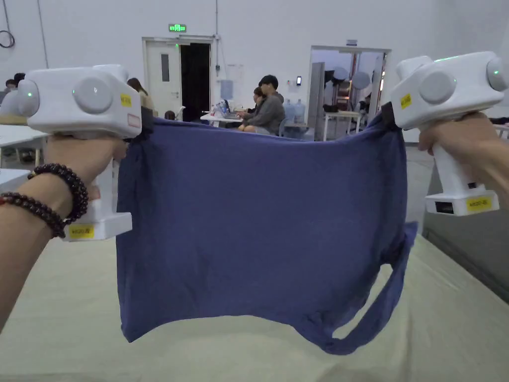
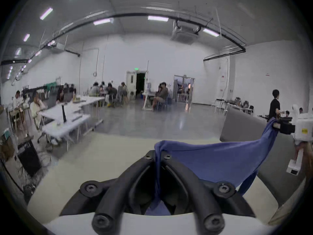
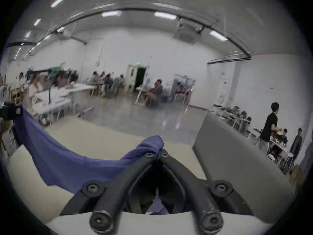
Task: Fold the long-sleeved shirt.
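Note:
A dark blue long-sleeved shirt (image 1: 258, 224) hangs in the air, stretched between both grippers above a pale cloth-covered table (image 1: 437, 318). My left gripper (image 1: 144, 124) is shut on its upper left corner, my right gripper (image 1: 387, 117) on its upper right corner. One sleeve (image 1: 373, 313) droops in a loop at the lower right, near the table. In the left gripper view the black jaws (image 2: 158, 155) pinch blue cloth (image 2: 211, 160), and the right gripper (image 2: 277, 126) holds the far end. In the right gripper view the jaws (image 3: 157, 154) pinch cloth (image 3: 67, 159) that runs to the left gripper (image 3: 17, 111).
A grey padded surface (image 1: 467, 238) borders the table on the right. Beyond are white tables (image 1: 15, 134), seated people (image 1: 266, 112) and doorways (image 1: 196, 79). A person in black (image 3: 269, 125) stands at the right in the gripper views.

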A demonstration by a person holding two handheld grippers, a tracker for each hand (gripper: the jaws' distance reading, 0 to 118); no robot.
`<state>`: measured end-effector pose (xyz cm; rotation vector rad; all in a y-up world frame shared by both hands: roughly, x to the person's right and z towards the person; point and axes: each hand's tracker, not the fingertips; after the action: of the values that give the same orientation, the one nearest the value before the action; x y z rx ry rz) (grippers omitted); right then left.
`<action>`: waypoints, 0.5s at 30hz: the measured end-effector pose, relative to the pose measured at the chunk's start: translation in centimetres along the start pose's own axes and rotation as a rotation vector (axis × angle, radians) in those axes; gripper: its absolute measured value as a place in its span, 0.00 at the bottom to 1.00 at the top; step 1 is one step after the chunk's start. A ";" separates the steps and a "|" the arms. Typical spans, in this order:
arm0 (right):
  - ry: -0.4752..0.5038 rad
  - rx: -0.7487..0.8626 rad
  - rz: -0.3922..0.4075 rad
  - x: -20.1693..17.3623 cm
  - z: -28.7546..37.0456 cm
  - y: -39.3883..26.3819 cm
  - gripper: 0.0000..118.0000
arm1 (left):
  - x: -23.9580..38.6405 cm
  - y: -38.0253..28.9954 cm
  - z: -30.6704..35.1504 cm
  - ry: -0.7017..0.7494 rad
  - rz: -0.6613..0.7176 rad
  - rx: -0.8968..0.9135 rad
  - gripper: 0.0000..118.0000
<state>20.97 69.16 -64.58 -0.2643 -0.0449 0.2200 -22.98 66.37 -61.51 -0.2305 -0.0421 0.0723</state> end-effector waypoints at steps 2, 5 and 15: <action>-0.056 0.054 -0.036 0.8 0.4 2.6 0.00 | 1.0 3.3 -0.2 0.019 0.008 0.009 0.00; -0.076 0.072 -0.078 1.9 0.8 5.6 0.00 | 1.8 6.1 -0.8 0.042 0.028 0.024 0.00; -0.055 -0.013 -0.080 1.9 -1.6 2.1 0.00 | 1.8 3.3 -2.6 0.044 0.032 -0.025 0.00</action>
<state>22.49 71.16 -66.69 -0.2693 -0.1111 0.1473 -21.28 69.13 -64.68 -0.2578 0.0041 0.0987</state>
